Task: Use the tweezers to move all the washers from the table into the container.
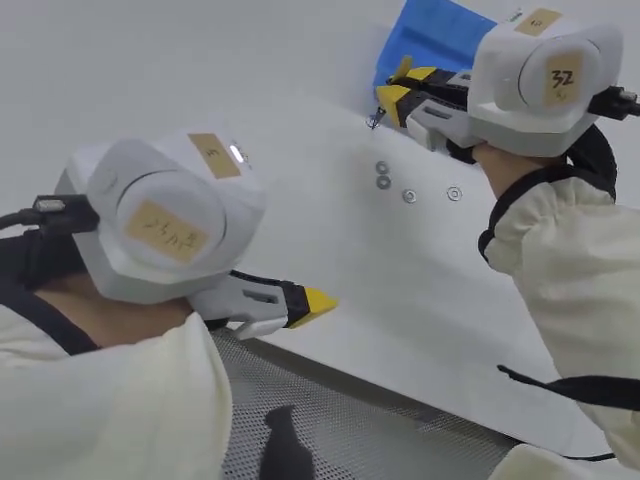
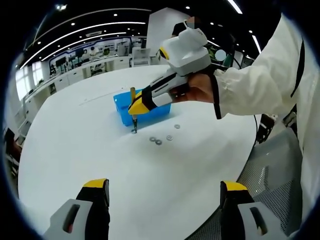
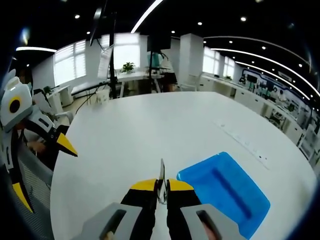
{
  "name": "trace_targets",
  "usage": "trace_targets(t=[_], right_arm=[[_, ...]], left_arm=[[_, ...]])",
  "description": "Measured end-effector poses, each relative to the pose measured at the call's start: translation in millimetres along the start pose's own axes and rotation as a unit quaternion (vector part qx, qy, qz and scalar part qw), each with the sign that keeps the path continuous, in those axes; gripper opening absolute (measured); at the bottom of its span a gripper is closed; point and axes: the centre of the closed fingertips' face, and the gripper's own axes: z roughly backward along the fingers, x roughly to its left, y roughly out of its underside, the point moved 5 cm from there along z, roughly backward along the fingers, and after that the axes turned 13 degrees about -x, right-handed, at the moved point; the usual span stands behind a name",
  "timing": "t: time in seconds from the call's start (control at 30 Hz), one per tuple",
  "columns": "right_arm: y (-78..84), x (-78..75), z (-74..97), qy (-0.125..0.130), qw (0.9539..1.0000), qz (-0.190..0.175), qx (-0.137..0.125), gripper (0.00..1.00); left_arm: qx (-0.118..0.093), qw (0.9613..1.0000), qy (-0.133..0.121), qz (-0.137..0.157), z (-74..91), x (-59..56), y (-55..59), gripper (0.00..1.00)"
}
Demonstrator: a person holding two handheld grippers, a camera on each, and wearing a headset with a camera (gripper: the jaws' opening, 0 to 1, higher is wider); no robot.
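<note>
Blue container (image 1: 430, 40) contents cannot be seen. Four washers (image 1: 383, 183) lie on the table (image 1: 300, 130) near it, all left to move. Right gripper (image 1: 398, 92) clamps the tweezers (image 1: 376, 120); tip state unclear. Left gripper (image 2: 165, 192) jaws spread.

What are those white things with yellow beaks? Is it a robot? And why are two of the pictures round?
It isn't a robot. A person holds a tool in each hand, called a gripper, with two yellow-tipped jaws that pinch. One picture comes from a camera on the person's head, looking down at the white table. The two round pictures come from little cameras riding on the grippers, looking along their jaws. The left gripper has its jaws wide open and holds nothing. The right gripper is pinching thin tweezers, which point down at the table beside a blue container. Four small metal rings, called washers, lie on the table near the tweezers' tip. The job is to lift them with the tweezers into the container.
</note>
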Motion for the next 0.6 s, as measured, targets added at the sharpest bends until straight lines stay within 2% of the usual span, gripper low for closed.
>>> trace_targets(t=[0.6], right_arm=[[0.0, -2.9, -6.6, -0.001, 1.0000, -0.004, -0.004, 0.03]], left_arm=[[0.006, 1.0000, -0.001, -0.001, -1.1, -0.1, 2.1, 0.93]])
